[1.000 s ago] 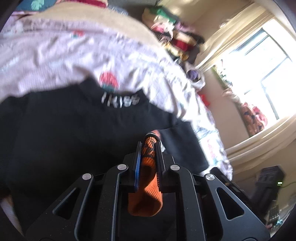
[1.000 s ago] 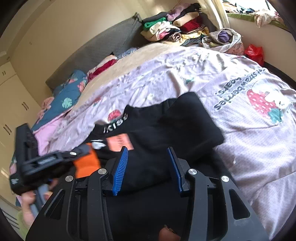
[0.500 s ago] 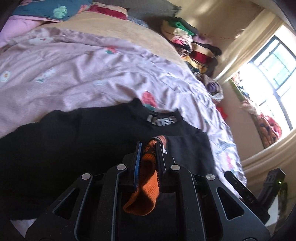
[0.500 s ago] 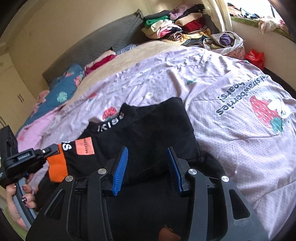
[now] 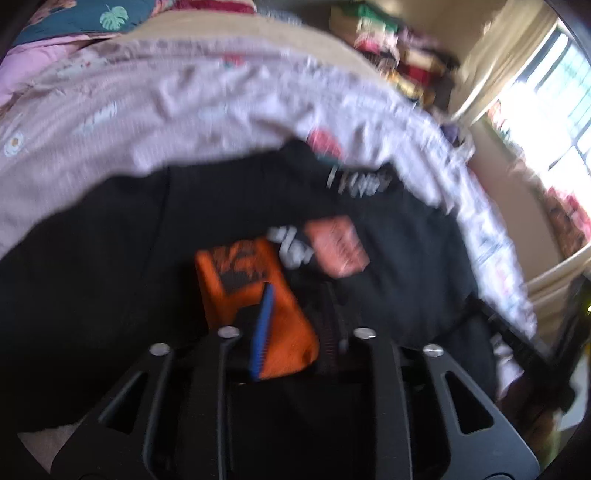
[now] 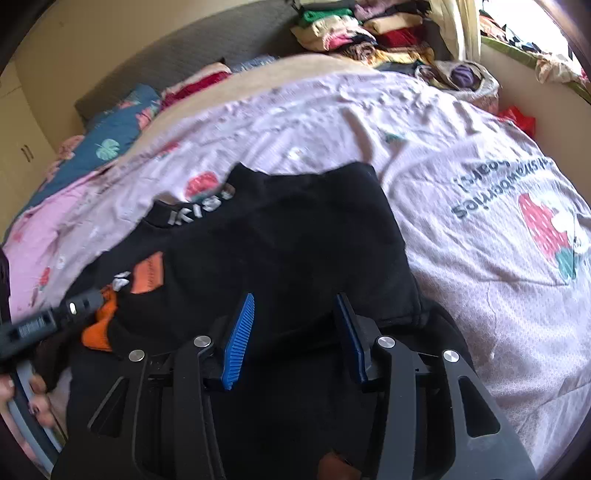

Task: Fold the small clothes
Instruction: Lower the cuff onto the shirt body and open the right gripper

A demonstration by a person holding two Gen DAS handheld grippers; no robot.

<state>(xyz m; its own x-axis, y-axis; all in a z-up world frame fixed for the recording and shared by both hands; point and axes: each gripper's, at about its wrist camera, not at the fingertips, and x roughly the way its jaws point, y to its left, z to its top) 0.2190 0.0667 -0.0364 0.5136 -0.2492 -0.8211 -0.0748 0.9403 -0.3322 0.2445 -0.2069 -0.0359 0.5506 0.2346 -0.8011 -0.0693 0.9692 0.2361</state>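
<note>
A pale pink bedspread point(image 6: 461, 155) printed with strawberries and upside-down lettering is lying rumpled across the bed, a large strawberry cartoon point(image 6: 550, 232) showing toward its right side. A teal pillow point(image 6: 110, 142) with leaf and flower prints is resting at the head, beside red and pink bedding. A stack of folded clothes point(image 6: 354, 29) is sitting at the far corner, near a bundle with something purple point(image 6: 463, 75) in it. Bright daylight is pouring through a window point(image 5: 546, 122).
</note>
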